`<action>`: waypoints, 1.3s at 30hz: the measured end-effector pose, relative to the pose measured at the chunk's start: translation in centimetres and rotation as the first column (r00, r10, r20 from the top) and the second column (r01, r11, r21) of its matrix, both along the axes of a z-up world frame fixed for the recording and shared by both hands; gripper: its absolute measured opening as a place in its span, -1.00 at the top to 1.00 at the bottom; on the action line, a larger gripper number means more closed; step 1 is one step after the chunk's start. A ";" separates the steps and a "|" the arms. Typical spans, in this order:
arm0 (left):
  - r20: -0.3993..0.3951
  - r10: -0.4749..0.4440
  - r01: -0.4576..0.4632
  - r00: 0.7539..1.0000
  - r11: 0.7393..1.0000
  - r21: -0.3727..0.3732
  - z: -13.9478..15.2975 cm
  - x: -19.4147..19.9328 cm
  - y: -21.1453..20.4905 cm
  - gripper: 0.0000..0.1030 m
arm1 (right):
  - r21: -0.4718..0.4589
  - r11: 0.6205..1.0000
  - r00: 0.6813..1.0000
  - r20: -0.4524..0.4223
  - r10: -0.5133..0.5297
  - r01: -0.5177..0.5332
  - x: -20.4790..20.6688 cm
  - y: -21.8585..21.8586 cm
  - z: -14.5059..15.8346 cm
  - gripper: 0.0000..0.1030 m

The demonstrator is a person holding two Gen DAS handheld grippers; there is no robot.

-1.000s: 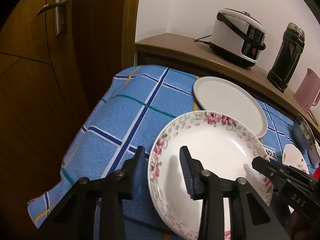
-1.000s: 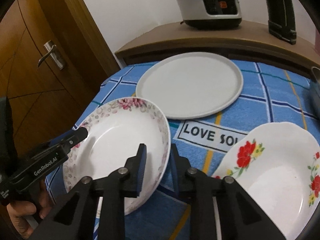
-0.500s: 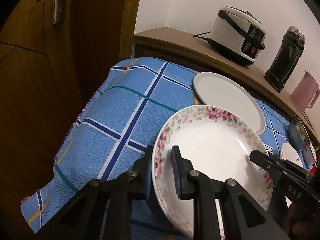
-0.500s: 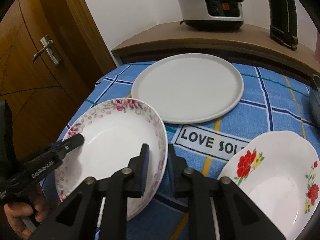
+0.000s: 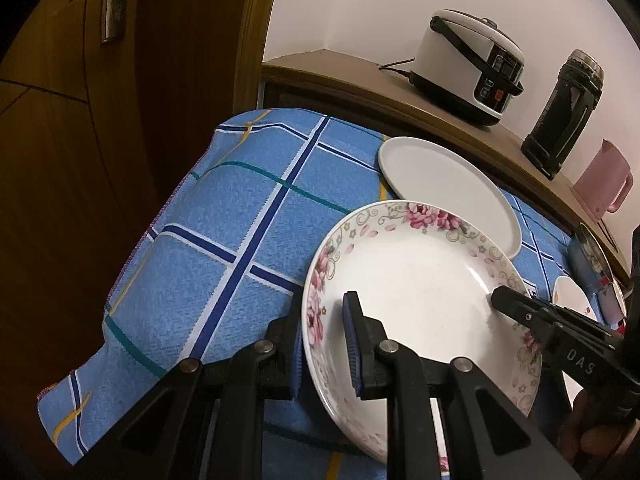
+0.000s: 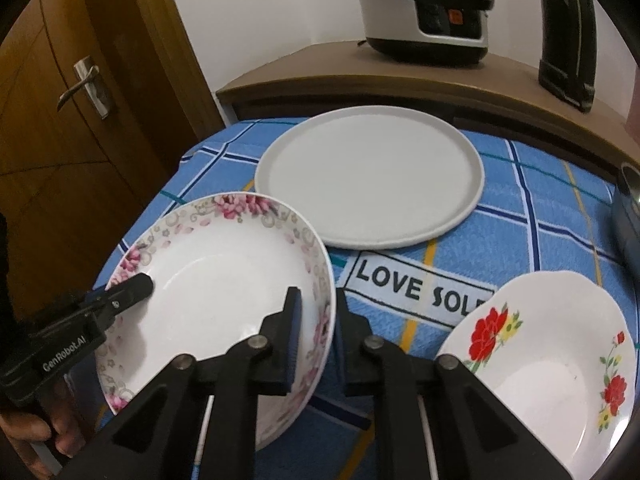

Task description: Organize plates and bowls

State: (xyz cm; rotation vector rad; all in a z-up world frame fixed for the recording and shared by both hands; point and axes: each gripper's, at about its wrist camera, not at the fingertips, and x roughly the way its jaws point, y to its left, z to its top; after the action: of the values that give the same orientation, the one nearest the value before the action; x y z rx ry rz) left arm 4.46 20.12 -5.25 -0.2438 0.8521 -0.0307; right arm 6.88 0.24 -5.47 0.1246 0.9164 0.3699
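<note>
Both grippers (image 5: 326, 336) (image 6: 316, 332) clamp empty pink-flowered plate (image 6: 224, 280).

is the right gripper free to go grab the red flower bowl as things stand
Probably not yet: the right gripper is shut on the pink floral plate rim, as is the left gripper. The red flower bowl itself lies unobstructed beside it.

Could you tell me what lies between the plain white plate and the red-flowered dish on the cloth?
In the right wrist view, only blue checked cloth with its "LOVE SOL" label lies between the plain white plate and the red-flowered dish.
</note>
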 end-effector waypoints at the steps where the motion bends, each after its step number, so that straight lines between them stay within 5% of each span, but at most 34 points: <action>1: 0.001 -0.001 0.001 1.000 1.000 -0.004 0.1 0.0 0.0 0.62 | 0.005 1.000 1.000 -0.002 0.000 0.000 0.0 -0.1 0.1 0.76; 13: 0.086 -0.029 0.028 0.996 1.000 0.014 3.6 1.4 -1.6 0.62 | 0.022 0.999 0.998 0.058 -0.033 0.032 0.0 -1.8 3.9 0.80; 24: 0.146 -0.074 0.073 0.986 0.997 0.017 5.8 8.6 -4.9 0.62 | 0.009 0.995 0.989 0.111 -0.097 0.097 4.0 -4.8 6.5 0.80; 39: 0.077 -0.093 0.090 0.993 0.995 0.041 2.0 16.4 -8.0 0.62 | -0.003 0.985 0.985 0.012 -0.170 0.170 11.0 -8.0 2.6 0.78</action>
State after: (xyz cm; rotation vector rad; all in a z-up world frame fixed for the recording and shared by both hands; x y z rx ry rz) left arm 20.90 12.13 -3.22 -0.1677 0.7845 -0.1092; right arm 17.89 -7.75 -2.85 0.1958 0.8875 0.2104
